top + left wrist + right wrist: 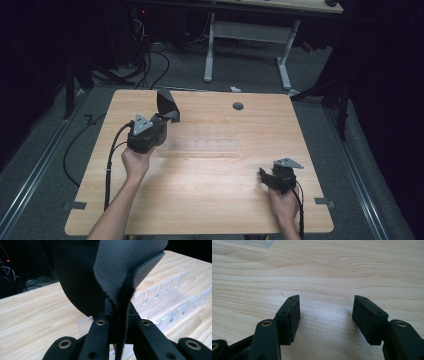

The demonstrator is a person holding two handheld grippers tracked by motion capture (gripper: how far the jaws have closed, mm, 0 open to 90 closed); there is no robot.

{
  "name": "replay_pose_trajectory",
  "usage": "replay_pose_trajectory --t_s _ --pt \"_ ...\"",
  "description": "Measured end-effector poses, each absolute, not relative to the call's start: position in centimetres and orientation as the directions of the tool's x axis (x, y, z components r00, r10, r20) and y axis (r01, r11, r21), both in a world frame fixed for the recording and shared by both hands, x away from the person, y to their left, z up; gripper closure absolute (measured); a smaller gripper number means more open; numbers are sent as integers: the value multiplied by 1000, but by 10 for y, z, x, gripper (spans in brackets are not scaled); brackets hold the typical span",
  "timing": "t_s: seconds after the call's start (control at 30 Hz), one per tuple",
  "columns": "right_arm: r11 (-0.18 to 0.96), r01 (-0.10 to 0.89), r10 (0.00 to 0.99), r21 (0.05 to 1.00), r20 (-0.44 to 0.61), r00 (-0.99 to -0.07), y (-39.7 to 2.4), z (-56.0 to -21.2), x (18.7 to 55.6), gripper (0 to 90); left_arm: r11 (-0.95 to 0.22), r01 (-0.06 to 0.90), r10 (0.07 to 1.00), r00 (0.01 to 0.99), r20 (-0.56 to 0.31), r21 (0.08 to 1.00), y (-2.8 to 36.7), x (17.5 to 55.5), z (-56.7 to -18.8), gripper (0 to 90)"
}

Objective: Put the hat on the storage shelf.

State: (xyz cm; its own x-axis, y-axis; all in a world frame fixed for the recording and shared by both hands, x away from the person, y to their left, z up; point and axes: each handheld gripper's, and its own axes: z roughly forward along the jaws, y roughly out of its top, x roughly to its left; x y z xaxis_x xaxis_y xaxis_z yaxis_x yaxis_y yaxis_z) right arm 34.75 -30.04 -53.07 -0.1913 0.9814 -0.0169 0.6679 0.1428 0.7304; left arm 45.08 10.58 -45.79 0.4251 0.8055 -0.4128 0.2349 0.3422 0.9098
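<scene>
A dark grey piece of fabric (168, 104) stands up from my left gripper (163, 120), which is shut on its lower edge over the table's left half. In the left gripper view the fabric (125, 265) rises folded out of the closed jaws of the left gripper (120, 315) and hides much of what lies beyond. A clear slotted plastic rack (206, 145) lies flat on the table's middle, and its slotted walls (162, 290) show to the right of the fabric. My right gripper (265, 176) is open just above the bare wood near the front right, and nothing sits in the right gripper (325, 312).
The light wooden table (200, 200) has a round cable hole (238, 106) near its far edge. Beyond it stand a white-legged desk (247, 35) and floor cables (150, 65). A clear plastic corner (257, 242) shows at the top of the right gripper view.
</scene>
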Motion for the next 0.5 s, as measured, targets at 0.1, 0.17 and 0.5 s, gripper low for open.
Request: replay_pose_trajectory --t_s 0.1,0.17,0.5 --pt "144 667 981 731 -18 -191 -300 -531 348 395 353 242 800 423 -426 904 106 450 -467 855" --pt "144 667 981 731 -18 -191 -300 -531 348 395 361 247 795 422 -435 899 107 448 -472 851" --pt "145 667 981 731 -18 -195 -300 -531 348 392 386 297 787 388 -480 873 116 440 -484 812"
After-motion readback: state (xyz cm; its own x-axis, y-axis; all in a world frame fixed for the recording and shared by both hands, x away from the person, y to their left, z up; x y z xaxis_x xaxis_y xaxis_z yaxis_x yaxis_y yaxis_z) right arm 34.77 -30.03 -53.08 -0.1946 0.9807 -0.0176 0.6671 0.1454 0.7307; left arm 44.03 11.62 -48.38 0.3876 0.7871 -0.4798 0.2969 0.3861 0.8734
